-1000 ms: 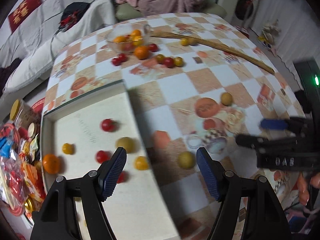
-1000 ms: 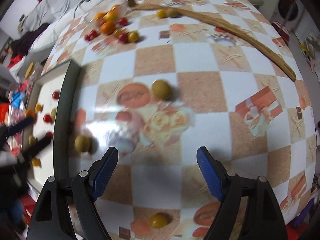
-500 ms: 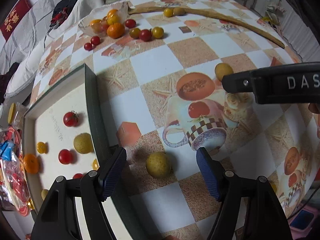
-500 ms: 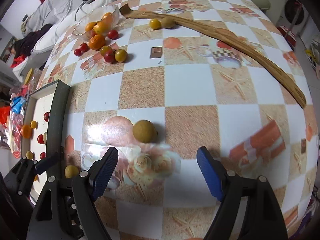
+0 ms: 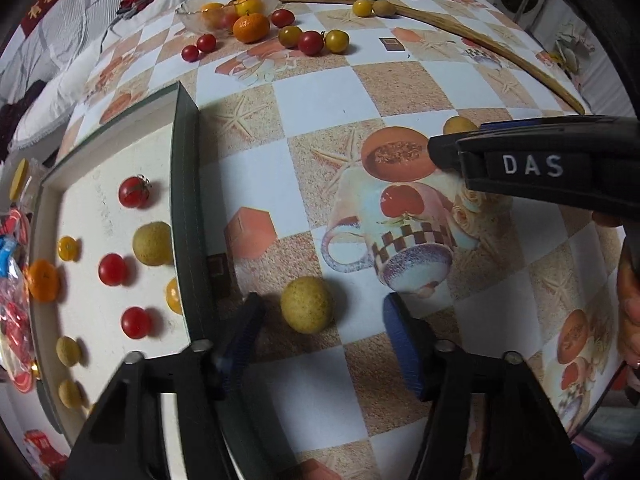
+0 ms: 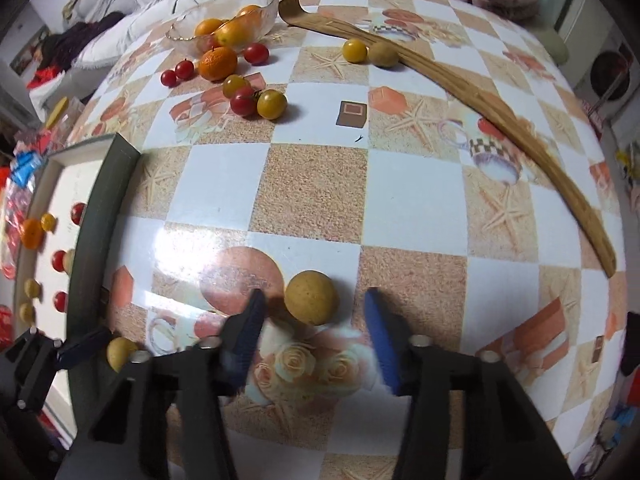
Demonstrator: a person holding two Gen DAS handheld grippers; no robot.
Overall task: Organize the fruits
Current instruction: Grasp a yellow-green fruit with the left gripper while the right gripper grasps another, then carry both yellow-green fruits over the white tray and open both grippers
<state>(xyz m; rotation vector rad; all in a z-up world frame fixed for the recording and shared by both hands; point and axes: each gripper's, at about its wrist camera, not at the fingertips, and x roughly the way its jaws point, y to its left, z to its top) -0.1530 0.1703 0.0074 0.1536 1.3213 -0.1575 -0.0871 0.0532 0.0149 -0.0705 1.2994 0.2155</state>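
My left gripper (image 5: 324, 312) is open, its jaws on either side of a tan round fruit (image 5: 307, 310) on the table beside the tray. My right gripper (image 6: 314, 304) is open around a second tan round fruit (image 6: 312, 297); no pad touches it. The right gripper also shows in the left wrist view (image 5: 532, 168), with that fruit (image 5: 460, 124) peeking behind it. The white tray with a dark green rim (image 5: 186, 200) holds several cherry tomatoes, small oranges and tan fruits.
A glass bowl (image 6: 224, 12) with oranges stands at the far side, with loose tomatoes and a mandarin (image 6: 218, 63) around it. A long wooden stick (image 6: 460, 92) curves across the far right. Snack packets (image 5: 12, 280) lie left of the tray.
Both grippers moved forward and down. Each tan fruit now sits between its gripper's jaws, and both pairs of jaws have narrowed.
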